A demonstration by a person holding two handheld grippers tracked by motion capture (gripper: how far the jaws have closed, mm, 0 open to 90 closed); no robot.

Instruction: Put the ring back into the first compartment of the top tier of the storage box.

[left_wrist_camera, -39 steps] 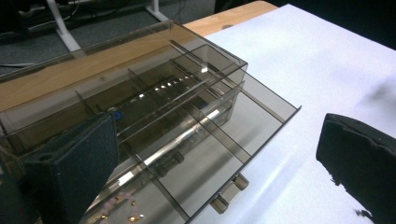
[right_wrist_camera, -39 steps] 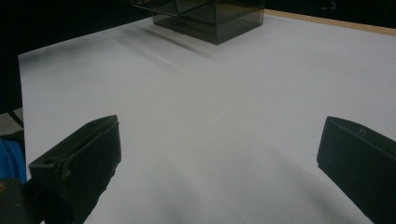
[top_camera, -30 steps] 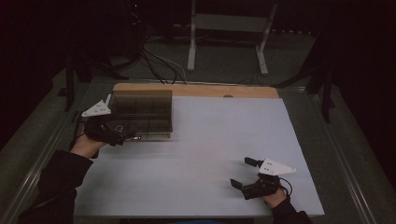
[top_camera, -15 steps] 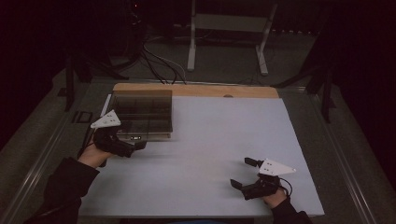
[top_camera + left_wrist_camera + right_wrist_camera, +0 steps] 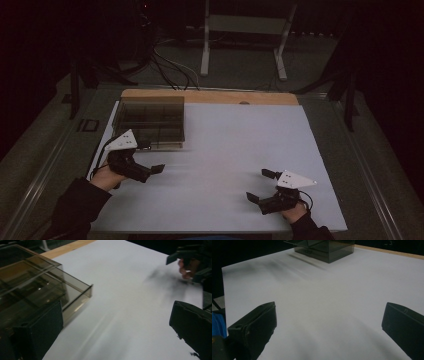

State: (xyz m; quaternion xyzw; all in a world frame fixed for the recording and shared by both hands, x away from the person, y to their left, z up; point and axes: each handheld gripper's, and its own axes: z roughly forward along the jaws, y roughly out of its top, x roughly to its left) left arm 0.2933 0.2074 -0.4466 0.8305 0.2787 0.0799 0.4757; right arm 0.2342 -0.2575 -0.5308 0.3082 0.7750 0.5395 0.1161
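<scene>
A smoke-tinted, see-through plastic box (image 5: 150, 121) with inner dividers sits in the upper left of the high view, on the far left corner of a white tabletop (image 5: 235, 150). Its thin walls are brownish and clear enough to show the partitions inside; in the left gripper view the box (image 5: 37, 287) fills the upper left, one corner jutting toward the middle. In the right gripper view it stands at the top centre (image 5: 324, 248), well apart from the jaws.

The left gripper (image 5: 152, 170), lower left in the high view, hovers just beside the box's near edge, jaws spread wide and gripping nothing. The right gripper (image 5: 262, 185), lower right, is well apart from the box, its jaws likewise wide and empty.

The tabletop is plain matte white, backed by a strip of pale wood (image 5: 210, 96) along its far edge. Beyond it the room is dark, with cables (image 5: 170, 65) on a grey floor and a light metal stand (image 5: 245, 35) at top centre.
</scene>
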